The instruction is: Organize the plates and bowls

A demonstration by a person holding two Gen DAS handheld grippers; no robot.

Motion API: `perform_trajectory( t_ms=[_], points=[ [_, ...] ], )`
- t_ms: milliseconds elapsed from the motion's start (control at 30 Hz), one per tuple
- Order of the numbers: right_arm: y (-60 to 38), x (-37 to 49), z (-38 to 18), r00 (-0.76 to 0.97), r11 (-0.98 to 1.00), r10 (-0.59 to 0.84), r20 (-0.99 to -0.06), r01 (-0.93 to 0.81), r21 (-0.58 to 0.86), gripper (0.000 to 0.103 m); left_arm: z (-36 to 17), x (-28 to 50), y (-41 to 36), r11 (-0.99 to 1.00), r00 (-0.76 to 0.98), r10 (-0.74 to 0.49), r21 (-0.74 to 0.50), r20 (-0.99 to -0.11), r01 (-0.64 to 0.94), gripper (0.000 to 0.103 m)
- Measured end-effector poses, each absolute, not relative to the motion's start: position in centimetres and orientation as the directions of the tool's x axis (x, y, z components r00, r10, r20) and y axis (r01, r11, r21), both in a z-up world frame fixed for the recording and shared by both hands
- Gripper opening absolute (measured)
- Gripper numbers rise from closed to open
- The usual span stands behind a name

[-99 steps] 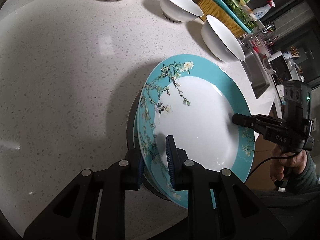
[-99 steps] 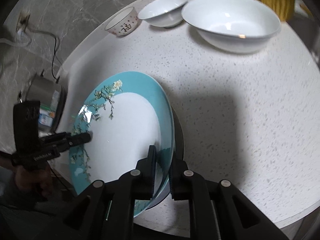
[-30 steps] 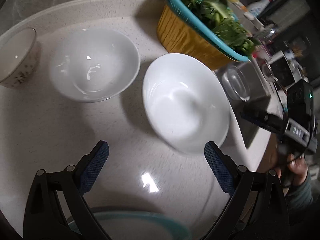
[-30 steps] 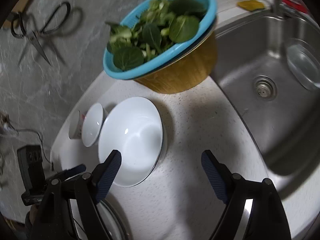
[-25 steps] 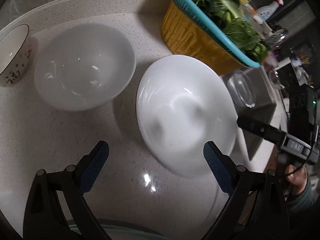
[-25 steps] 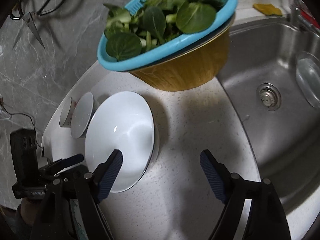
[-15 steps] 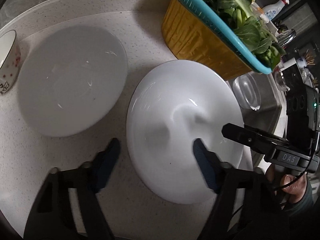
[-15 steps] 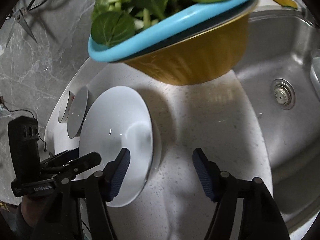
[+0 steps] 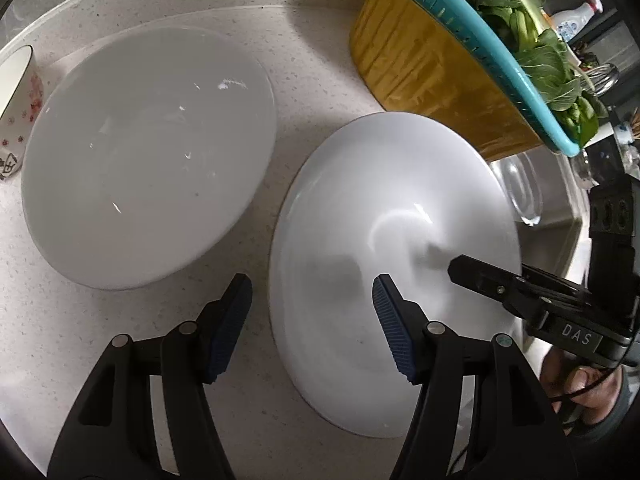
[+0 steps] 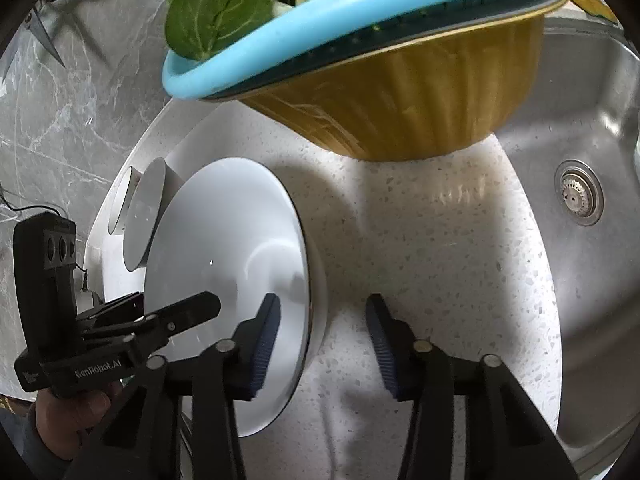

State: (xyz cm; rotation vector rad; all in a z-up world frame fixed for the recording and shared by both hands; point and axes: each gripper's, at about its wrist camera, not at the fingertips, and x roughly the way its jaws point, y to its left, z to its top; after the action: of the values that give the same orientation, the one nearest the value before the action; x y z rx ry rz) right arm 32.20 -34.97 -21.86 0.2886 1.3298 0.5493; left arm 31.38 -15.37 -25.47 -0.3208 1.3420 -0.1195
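A large white bowl [image 9: 392,248] stands on the speckled counter, and both grippers straddle its rim from opposite sides. My left gripper [image 9: 308,320] has one finger outside the near rim and one inside; its jaws are closing, the pads still apart from the wall. My right gripper [image 10: 320,340] straddles the opposite rim of the large white bowl [image 10: 224,264] the same way, also closing, with a gap at both pads. To the left sit a second white bowl [image 9: 148,152] and a small flowered bowl [image 9: 16,108]. In both views a hand holds the opposite gripper.
A yellow basin with a blue colander of greens [image 10: 360,80] stands right behind the large bowl. The steel sink [image 10: 580,320] drops off to the right, with a glass bowl [image 9: 524,188] in it. Scissors [image 10: 44,36] hang on the marble wall.
Both grippers left the stacked teal plates, came down over the large white bowl, and their jaws narrowed from wide open to straddling its rim.
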Motion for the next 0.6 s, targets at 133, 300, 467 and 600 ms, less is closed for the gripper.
perform_trajectory(
  t_ms=[133, 300, 467, 600],
  points=[
    [-34.5, 32.2, -21.9, 0.131, 0.833, 0.538, -0.832, -0.229, 0.503, 0.023, -25.9, 31.5, -15.4, 0.948, 0.233, -0.273, -0.302, -0.934, -0.098, 0.024],
    [-34.1, 32.2, -21.7, 0.134, 0.838, 0.527, -0.839, -0.242, 0.488, 0.018, -26.0, 31.0, -15.4, 0.94, 0.235, -0.293, -0.324, -0.927, -0.104, 0.024],
    [-34.1, 32.0, -21.5, 0.134, 0.842, 0.52, -0.843, -0.245, 0.48, 0.016, -25.6, 30.1, -16.1, 0.949, 0.236, -0.277, -0.304, -0.932, -0.087, 0.024],
    [-34.7, 31.3, -20.9, 0.143, 0.841, 0.523, -0.84, -0.246, 0.482, 0.016, -24.7, 29.3, -17.0, 0.949, 0.245, -0.279, -0.305, -0.928, -0.074, 0.024]
  ],
)
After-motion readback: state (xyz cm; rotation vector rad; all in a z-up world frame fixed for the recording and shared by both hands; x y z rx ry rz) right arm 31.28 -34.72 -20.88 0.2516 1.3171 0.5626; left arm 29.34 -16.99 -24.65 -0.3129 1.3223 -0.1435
